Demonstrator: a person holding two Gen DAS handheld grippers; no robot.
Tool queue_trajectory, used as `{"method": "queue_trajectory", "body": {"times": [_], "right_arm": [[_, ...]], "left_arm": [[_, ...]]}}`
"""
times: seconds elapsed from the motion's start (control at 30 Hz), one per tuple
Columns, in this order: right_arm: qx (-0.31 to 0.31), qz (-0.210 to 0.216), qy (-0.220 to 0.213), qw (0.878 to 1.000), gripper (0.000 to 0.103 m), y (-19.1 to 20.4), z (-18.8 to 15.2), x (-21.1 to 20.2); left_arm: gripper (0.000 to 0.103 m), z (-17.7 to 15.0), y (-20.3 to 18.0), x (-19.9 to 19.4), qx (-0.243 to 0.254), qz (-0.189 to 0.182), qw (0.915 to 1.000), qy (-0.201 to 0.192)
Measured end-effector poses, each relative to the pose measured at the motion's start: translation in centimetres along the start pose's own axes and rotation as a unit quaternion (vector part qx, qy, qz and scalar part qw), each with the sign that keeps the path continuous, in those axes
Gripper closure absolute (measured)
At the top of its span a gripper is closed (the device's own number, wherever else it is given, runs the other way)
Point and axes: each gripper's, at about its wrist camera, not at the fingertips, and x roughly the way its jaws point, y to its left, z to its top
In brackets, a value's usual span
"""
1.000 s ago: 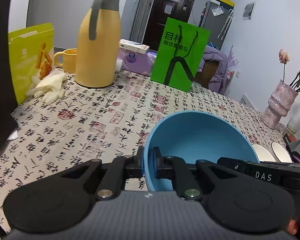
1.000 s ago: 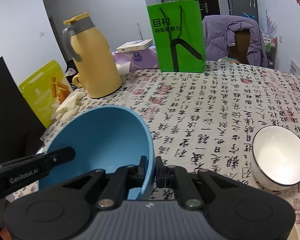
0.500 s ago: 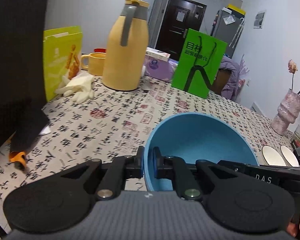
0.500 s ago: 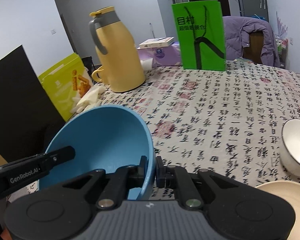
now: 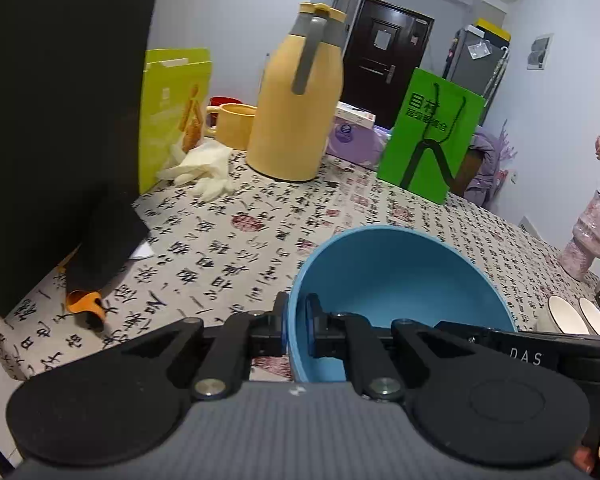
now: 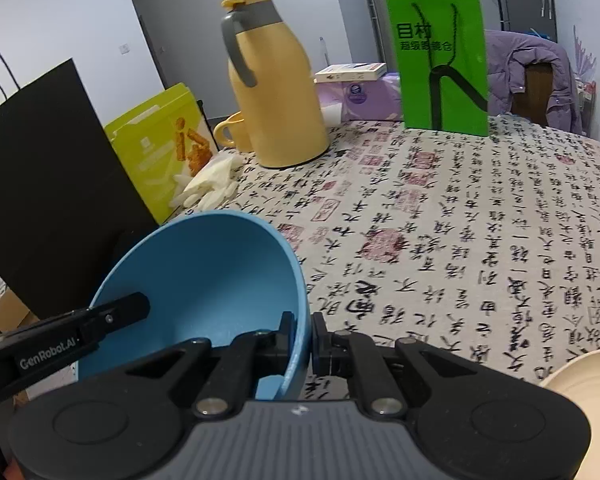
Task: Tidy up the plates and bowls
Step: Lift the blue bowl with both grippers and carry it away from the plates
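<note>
Blue bowl (image 5: pixel 400 276) held above the tablecloth (image 5: pixel 260 240), mouth tilted toward cameras. Left gripper (image 5: pixel 296 324) clamps its left rim, right gripper (image 6: pixel 310 340) its right rim. Black bag (image 5: pixel 52 120) at 9 o'clock, open cloth ahead at 12.

The left tool (image 5: pixel 296 326) is clamped on the near rim of the blue bowl (image 5: pixel 400 276), one finger outside the wall and one inside. The right tool (image 6: pixel 311 338) pinches the opposite rim the same way. Both tools tilt downward over the worktop (image 6: pixel 440 216). Fingertips of the person's hand (image 5: pixel 596 454) show at the left view's lower right corner.
</note>
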Motion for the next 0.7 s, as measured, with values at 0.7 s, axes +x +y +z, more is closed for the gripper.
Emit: {"method": "queue_trajectory", "body": {"times": [0.7], "right_arm": [[-0.003, 0.013, 0.046, 0.999, 0.095, 3.6, -1.4, 4.3]], "left_arm": [[0.095, -1.4, 5.1, 1.1, -0.035, 0.027, 0.9987, 0.025]]}}
